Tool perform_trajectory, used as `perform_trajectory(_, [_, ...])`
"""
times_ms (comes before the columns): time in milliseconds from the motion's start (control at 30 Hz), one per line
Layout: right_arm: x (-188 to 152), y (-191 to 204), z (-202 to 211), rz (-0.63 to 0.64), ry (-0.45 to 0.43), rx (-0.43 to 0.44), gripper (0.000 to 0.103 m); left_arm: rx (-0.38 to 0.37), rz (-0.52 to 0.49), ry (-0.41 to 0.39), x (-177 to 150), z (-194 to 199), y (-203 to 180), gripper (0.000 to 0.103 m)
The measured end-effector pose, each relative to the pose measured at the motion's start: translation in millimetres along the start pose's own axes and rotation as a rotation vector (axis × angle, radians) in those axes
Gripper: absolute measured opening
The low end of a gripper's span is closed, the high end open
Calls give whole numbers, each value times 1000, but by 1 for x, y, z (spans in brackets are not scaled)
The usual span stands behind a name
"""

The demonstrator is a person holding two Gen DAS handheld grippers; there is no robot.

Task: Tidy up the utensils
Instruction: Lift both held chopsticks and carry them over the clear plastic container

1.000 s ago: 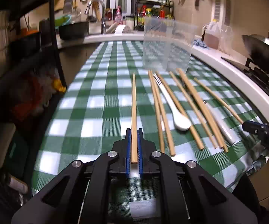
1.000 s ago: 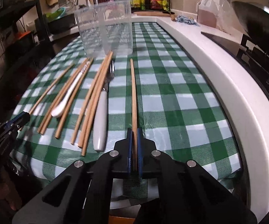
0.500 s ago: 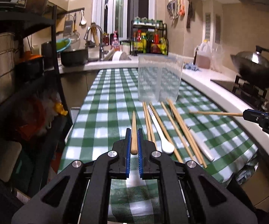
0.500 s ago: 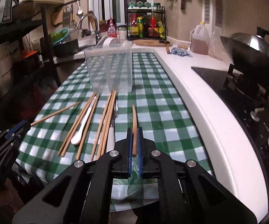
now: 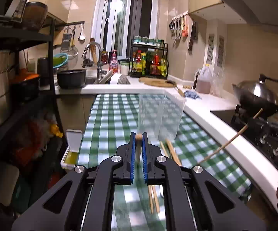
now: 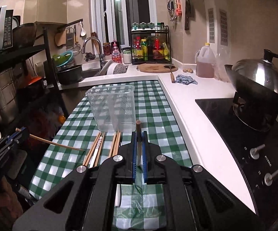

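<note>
My left gripper (image 5: 138, 137) is shut on a wooden chopstick (image 5: 138, 144) and holds it raised above the green checked cloth (image 5: 108, 127). My right gripper (image 6: 138, 136) is shut on another wooden chopstick (image 6: 138, 140), tip pointing up. The clear plastic utensil holder (image 6: 114, 107) stands upright on the cloth ahead; it also shows in the left wrist view (image 5: 160, 115). Several chopsticks (image 6: 115, 144) and a white spoon (image 6: 96, 152) lie on the cloth in front of the holder. The right wrist view shows the left gripper (image 6: 15, 135) with its chopstick (image 6: 56, 144). The left wrist view shows the right-held chopstick (image 5: 231, 138).
A wok (image 6: 260, 88) sits on the black stove (image 6: 244, 134) at the right. A white counter edge (image 6: 187, 119) borders the cloth. A black shelf rack (image 5: 23, 77) stands at the left. The sink (image 6: 92, 71), a bottle rack (image 6: 150, 46) and an oil jug (image 6: 205, 61) are at the back.
Both grippers have risen off the cloth with their chopsticks and tilted them upward. The views now look level across the kitchen instead of down at the cloth.
</note>
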State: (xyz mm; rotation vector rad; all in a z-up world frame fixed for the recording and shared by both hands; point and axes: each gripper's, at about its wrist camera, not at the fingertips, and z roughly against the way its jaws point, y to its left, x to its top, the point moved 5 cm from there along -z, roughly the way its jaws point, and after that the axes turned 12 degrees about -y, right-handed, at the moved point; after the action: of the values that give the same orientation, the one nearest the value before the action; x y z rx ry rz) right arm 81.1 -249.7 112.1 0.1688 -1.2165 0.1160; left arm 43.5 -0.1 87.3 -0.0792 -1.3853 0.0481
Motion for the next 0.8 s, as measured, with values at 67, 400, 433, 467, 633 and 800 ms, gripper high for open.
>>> perform_trajectory(67, [8, 2, -5, 9, -9, 7, 5, -9, 1, 0, 13, -7, 0, 6])
perform_trajectory(400, [41, -1, -22, -12, 30, 34, 5, -30, 50, 115, 54, -41, 11, 6])
perform_trajectory(433, [46, -2, -24, -13, 35, 36, 5, -34, 48, 122, 59, -45, 10, 6])
perform_trajectory(467, [52, -2, -25, -18, 40, 41, 5, -37, 48, 128, 65, -48, 10, 6])
perform_trajectory(633, [83, -7, -31, -47, 51, 79, 5, -42, 65, 138, 96, -64, 15, 6])
perform_trajectory(800, [135, -9, -32, -60, 8, 123, 5, -57, 63, 105, 144, -81, 17, 6])
